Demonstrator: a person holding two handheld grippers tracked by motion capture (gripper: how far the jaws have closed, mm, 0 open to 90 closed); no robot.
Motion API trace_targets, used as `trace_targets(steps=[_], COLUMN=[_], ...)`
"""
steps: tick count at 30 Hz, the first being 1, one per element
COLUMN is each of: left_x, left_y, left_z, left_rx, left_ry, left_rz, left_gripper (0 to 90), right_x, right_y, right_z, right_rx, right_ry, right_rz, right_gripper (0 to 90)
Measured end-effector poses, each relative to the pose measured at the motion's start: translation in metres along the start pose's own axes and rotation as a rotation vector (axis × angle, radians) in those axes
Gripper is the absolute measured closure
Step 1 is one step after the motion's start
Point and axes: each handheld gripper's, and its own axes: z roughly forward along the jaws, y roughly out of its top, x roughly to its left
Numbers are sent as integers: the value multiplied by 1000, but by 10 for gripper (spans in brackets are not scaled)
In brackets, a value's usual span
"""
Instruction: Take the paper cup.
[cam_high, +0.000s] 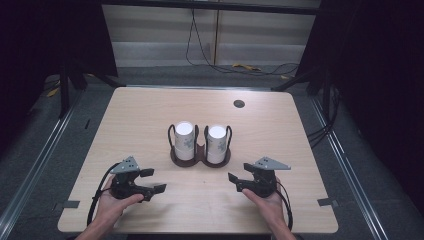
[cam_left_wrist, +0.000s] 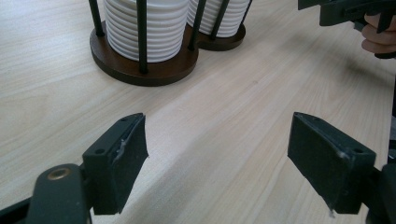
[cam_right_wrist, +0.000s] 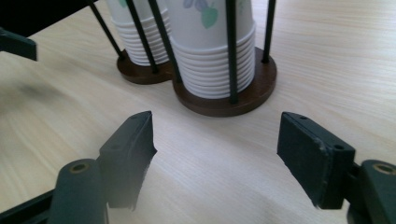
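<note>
A dark wooden double cup holder (cam_high: 200, 159) with black wire posts stands at the table's middle. It holds two stacks of upside-down white paper cups, the left stack (cam_high: 184, 140) and the right stack (cam_high: 216, 144). My left gripper (cam_high: 153, 180) rests open on the table in front and to the left of the holder, held by a hand. My right gripper (cam_high: 236, 182) rests open in front and to the right. The left gripper view shows the left stack (cam_left_wrist: 144, 28) ahead of my open left gripper (cam_left_wrist: 217, 163). The right stack (cam_right_wrist: 212, 46) stands beyond my open right gripper (cam_right_wrist: 217, 156).
The pale wooden table (cam_high: 140, 120) has a round dark cable grommet (cam_high: 239, 103) near its far right. Black metal frame posts and cables stand on the floor beyond the table's far edge.
</note>
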Motion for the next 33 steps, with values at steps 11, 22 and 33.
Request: trace_targets(steps=[11,22,33], left_x=[2,-5,-3], left_y=[0,0,0], left_z=[1,4,4], left_rx=[16,49,33], left_ry=[27,19,9], left_rz=[8,42,12], left_gripper=[200,174,158], right_x=[4,14,21], right_y=[10,25,41], right_z=[-3,-14,-5], right_rx=[13,-13,0], right_ry=[49,75,168], right_rz=[-31,-73,-74], right_gripper=[228,288,298])
